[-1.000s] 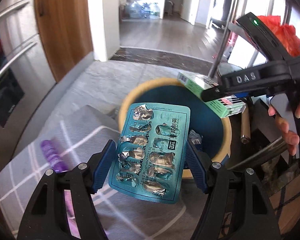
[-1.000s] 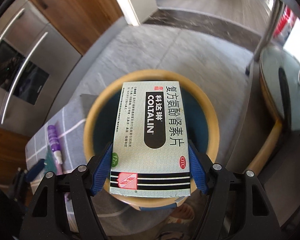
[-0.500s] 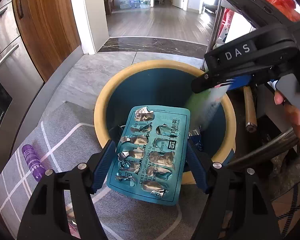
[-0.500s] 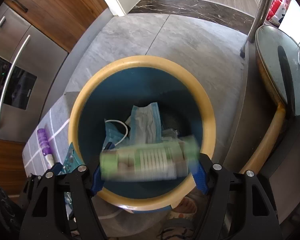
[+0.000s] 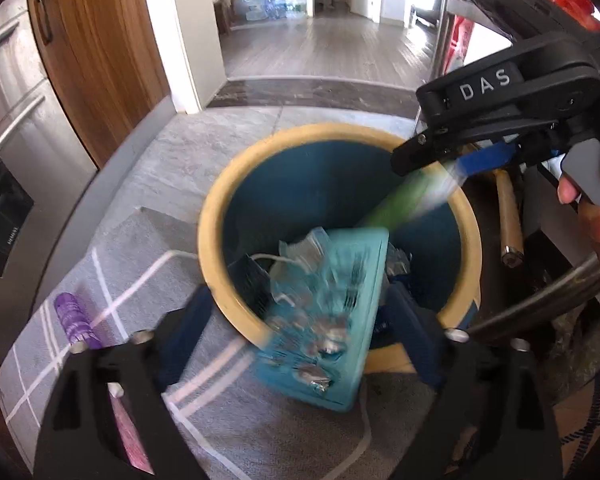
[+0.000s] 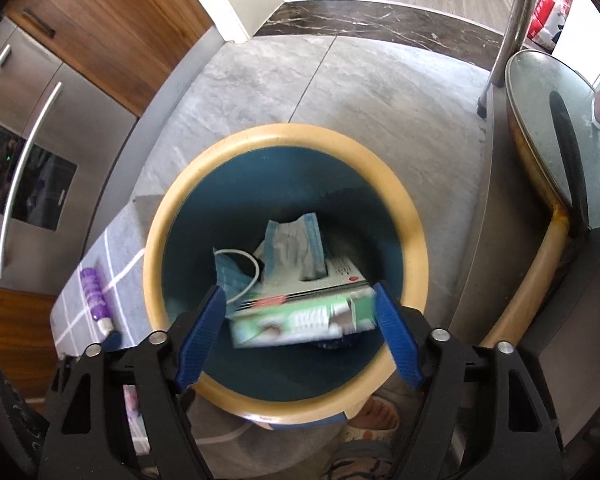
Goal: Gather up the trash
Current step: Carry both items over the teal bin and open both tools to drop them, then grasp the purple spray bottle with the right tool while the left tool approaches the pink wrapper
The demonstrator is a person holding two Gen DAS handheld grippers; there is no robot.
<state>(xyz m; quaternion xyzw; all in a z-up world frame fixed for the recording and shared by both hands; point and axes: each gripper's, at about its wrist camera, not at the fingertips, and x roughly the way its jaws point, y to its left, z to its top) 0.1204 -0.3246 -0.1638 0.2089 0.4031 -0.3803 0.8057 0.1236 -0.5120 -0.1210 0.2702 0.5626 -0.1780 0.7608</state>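
Note:
A round bin (image 5: pixel 216 216) (image 6: pixel 412 240), teal inside with a yellow rim, stands on the floor below both grippers. My left gripper (image 5: pixel 300 328) hangs over its near rim, jaws opening. The teal blister pack (image 5: pixel 328 320) is blurred between them and slides down toward the bin, with the pads off it. My right gripper (image 6: pixel 298 336) (image 5: pixel 440 164) points down into the bin, jaws opening too. The green-and-white medicine box (image 6: pixel 300 316) (image 5: pixel 412 196) is a blur dropping from between its blue fingers (image 6: pixel 200 336). Blue face masks (image 6: pixel 296 248) lie in the bin.
A purple tube (image 5: pixel 74 320) (image 6: pixel 94 296) lies on the grey checked rug (image 5: pixel 148 248) left of the bin. A steel fridge (image 6: pixel 24 128) and wooden cabinet stand left. A glass table (image 6: pixel 540 120) and a wooden handle (image 5: pixel 508 220) are right. A slippered foot (image 6: pixel 372 420) is beside the bin.
Both pairs of jaws have widened. The box left the right gripper's hold first and is falling; the blister pack has now come loose from the left gripper, which moved nearer over the bin.

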